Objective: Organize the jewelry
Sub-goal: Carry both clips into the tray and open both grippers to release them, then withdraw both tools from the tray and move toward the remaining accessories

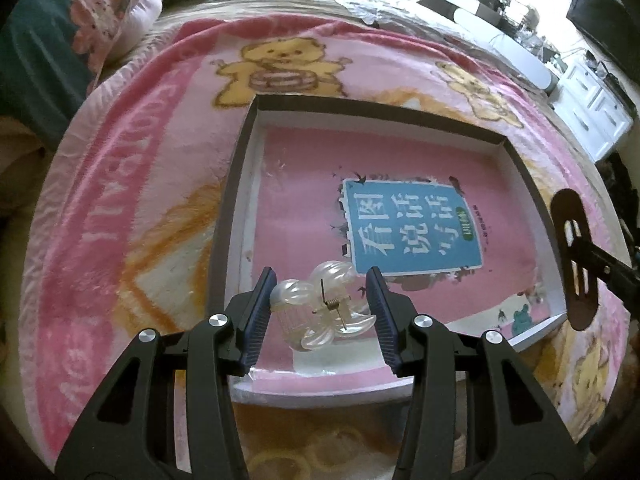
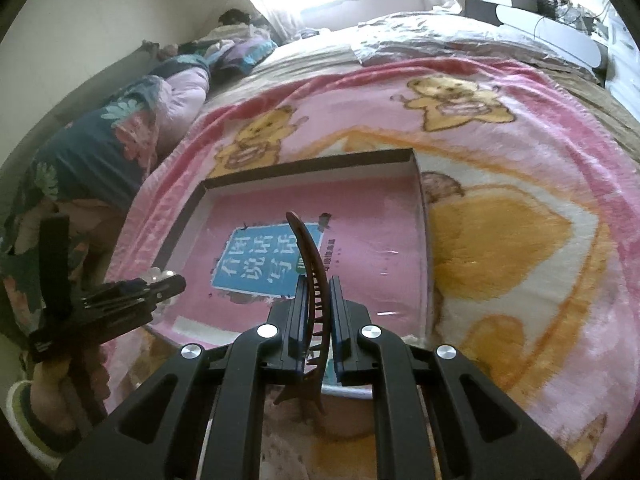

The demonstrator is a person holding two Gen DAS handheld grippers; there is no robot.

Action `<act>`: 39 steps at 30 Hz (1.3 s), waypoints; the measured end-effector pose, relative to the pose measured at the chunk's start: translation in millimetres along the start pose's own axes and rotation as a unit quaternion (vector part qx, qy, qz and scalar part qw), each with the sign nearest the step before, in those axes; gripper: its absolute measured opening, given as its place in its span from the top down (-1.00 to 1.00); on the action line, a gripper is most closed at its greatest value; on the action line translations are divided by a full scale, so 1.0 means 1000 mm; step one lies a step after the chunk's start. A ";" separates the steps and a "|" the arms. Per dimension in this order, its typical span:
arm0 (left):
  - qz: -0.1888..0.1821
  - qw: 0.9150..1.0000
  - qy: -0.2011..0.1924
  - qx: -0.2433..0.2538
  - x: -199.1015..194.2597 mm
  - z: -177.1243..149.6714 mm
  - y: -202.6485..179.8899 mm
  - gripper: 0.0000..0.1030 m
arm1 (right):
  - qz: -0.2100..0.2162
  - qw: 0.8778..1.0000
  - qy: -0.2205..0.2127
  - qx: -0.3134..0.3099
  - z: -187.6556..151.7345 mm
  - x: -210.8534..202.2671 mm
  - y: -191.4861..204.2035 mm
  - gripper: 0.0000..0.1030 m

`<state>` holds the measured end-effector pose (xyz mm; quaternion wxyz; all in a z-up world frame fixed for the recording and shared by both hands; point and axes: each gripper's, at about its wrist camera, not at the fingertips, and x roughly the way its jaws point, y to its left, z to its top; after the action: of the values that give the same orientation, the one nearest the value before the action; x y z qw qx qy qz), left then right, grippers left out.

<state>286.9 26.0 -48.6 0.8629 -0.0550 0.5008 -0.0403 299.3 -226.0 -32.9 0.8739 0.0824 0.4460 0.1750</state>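
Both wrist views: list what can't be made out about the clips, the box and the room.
- Brown hair clip: its rear end sits behind the right gripper in the right wrist view.
- Clear claw clip: mostly hidden by the left gripper in the right wrist view.
- Box: near wall hidden by fingers.
- Shelf items: too small, overexposed.

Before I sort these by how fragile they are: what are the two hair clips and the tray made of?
Clear claw clip: glossy translucent plastic, light passing through; its small spring looks metal.
Brown hair clip: opaque, semi-matte plastic by its moulded teeth, though unsure.
Tray: probably cardboard, with thin dark walls and white inner faces.
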 end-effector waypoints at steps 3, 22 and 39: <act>0.004 1.000 0.005 0.002 0.003 0.001 0.002 0.26 | -0.019 1.000 0.011 -0.003 -0.002 0.015 0.000 0.81; 0.015 0.999 -0.033 -0.018 -0.057 -0.011 0.000 -0.40 | -0.027 0.998 -0.050 0.026 -0.020 -0.052 -0.010 -0.40; 0.002 0.994 -0.107 -0.032 -0.156 -0.035 -0.007 -0.82 | -0.011 0.991 -0.137 -0.009 -0.038 -0.162 0.012 -0.71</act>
<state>179.5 36.5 69.4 0.9094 -0.0852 0.4068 -0.0160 178.4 -276.6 70.2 0.9292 0.0928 0.3216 0.1566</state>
